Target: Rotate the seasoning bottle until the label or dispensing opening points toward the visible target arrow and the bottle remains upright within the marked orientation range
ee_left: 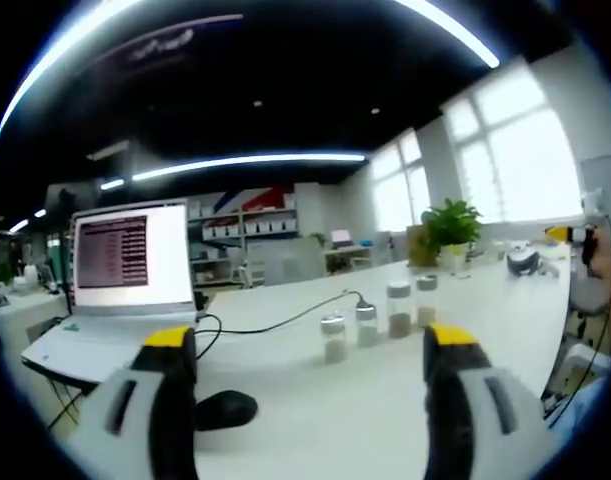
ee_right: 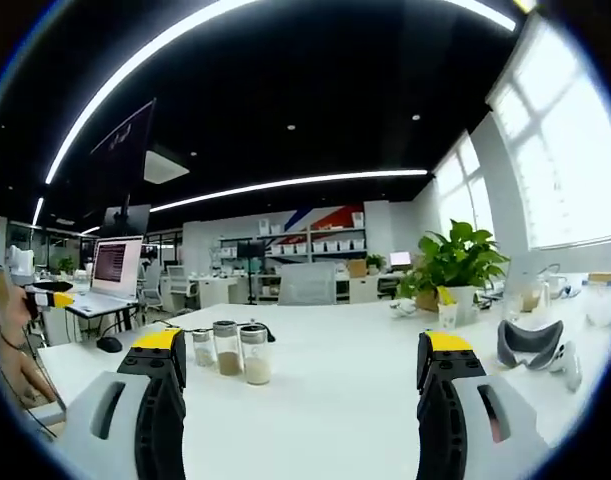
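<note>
Four seasoning bottles point(ee_left: 378, 320) are standing upright in a short row on the white table point(ee_left: 315, 400), each with a silver cap and a layer of powder at the bottom. In the left gripper view they are sitting ahead of you, between the two jaws and well beyond the tips. Your left gripper point(ee_left: 310, 350) is hovering with its yellow-tipped jaws spread wide, nothing between them. A laptop point(ee_left: 120, 290) is sitting open to the left of the bottles, screen lit, with a black cable point(ee_left: 285, 318) running from it toward the row. A black mouse point(ee_left: 225, 408) is lying just beside the left jaw. A potted plant point(ee_left: 450, 232) is standing farther back on the table, to the right.

In the right gripper view, your right gripper point(ee_right: 300, 358) is likewise holding its jaws far apart and gripping nothing. The bottles point(ee_right: 230, 352) are appearing just inside the left jaw (three can be counted here; the fourth cannot be made out). They are standing clear of both jaws. The plant point(ee_right: 455, 265) is showing behind the right jaw, and a white headset point(ee_right: 535, 348) is resting on the table at the far right. Your other gripper point(ee_right: 47, 297) is entering at the left edge, in a hand point(ee_right: 10, 335). No label or arrow can be made out on the bottles or table.
</note>
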`<state>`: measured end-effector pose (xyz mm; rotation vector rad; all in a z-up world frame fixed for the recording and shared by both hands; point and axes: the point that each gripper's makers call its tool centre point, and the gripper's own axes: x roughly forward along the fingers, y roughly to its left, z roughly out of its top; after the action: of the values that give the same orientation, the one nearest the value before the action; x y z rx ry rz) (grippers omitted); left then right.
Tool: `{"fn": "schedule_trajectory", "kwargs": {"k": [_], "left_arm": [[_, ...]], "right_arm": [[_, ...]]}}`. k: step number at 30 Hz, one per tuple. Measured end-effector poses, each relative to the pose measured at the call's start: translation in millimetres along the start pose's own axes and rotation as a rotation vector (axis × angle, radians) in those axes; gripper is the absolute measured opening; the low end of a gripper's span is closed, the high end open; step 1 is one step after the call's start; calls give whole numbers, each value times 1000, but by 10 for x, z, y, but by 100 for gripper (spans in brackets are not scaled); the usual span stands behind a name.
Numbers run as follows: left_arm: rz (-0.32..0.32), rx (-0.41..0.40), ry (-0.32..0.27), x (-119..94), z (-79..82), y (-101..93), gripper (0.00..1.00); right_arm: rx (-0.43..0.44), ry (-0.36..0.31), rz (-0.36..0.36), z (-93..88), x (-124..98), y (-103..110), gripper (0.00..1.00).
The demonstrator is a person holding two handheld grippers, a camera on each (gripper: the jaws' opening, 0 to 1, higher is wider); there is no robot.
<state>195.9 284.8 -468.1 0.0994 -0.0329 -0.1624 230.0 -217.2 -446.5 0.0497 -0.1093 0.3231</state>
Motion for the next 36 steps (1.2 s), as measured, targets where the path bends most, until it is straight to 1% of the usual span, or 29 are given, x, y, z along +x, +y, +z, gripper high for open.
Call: {"fn": "schedule_trajectory", "kwargs": {"k": [4,7,10,12,17,21,23,26,28,33,36], "left_arm": [[4,2,-1,-12,11,14,100],[2,5,-6,-21,24,13,100],[-5,-8,-20,-31,53,7,100],[-8,-7,-17,-35,51,5,100],[-13,-10,-17,-34,49,14,100],[-17,-14,-36,-29,79,8,100],[-19,-14,-28,-25,66,5,100],[-20,-12,-22,-17,50,7,100],[-22,-17,-22,-12,44,11,100],[-37,-12,-26,2,47,-16,100],[-45,-7,-26,8,49,-37,100]], "right_arm": [[-17,-2,36,97,158,138,99],[-36,6,59,132,275,217,99],[-50,20,84,135,401,323,99],[-48,27,108,128,498,417,99],[-47,47,150,82,701,598,98],[-51,62,192,8,889,780,98],[-59,67,213,-31,995,895,98],[-64,57,223,-59,1143,1008,95],[-68,63,237,-100,1252,1089,95],[-49,71,277,-202,1508,1268,95],[-29,61,281,-277,1655,1369,95]]}}
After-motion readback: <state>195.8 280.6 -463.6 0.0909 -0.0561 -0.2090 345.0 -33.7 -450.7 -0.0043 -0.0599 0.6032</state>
